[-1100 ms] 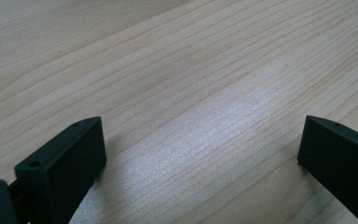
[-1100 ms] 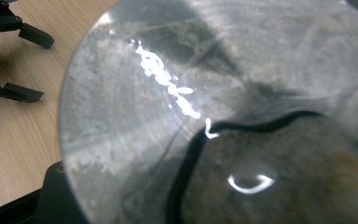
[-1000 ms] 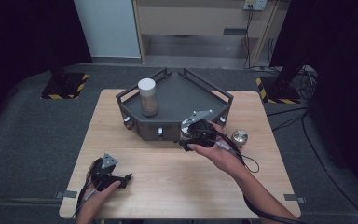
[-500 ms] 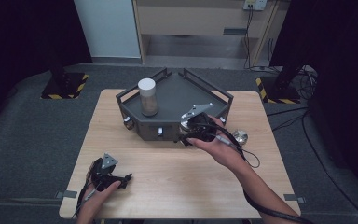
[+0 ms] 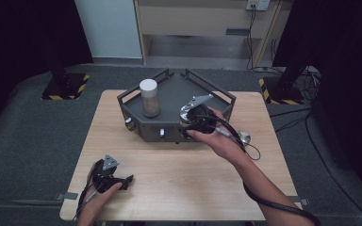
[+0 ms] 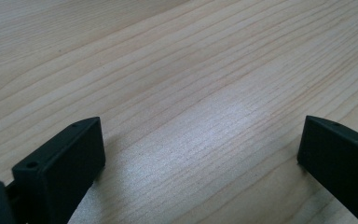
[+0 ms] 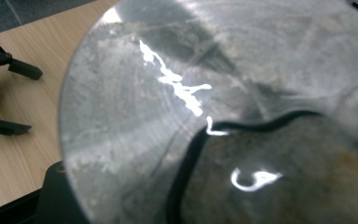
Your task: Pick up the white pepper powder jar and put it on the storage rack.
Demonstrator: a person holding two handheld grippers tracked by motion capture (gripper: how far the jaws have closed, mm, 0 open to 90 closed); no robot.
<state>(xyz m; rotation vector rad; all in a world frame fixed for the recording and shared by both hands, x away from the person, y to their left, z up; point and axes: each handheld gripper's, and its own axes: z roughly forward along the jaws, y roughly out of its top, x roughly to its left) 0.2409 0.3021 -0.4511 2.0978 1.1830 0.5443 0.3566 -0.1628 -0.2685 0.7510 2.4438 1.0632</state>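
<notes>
A pale wooden table [image 5: 179, 179] with fine straight grain is seen from the high view, its surface matt with a soft sheen in the left gripper view. At its far half a dark grey metal tray [image 5: 169, 92] of angular, many-sided shape is set, with low rails along its rim and small knobs on its front wall. On the tray's left part a cylindrical jar [image 5: 149, 97] with a white lid is stood upright. A small round silvery piece [image 5: 243, 137] is seen on the table just to the right of the tray, beside the trailing cable.

A round, shiny metal object [image 7: 223, 107], scuffed and streaked with bright reflections, is seen very close in the right gripper view; in the high view it is held at the tray's front right edge, under the right gripper [image 5: 194, 114]. This gripper is raised over the tray's edge by a hand with the forearm stretched diagonally across the table, and its jaws are closed upon the metal object.

The left gripper [image 5: 121, 181] is rested near the table's front left corner, held low by the left hand [image 5: 94, 202]; its jaws are spread wide with bare wood between them.

Compared with a second ago, the right gripper has been moved slightly farther onto the tray, while the left gripper has been kept in place.
</notes>
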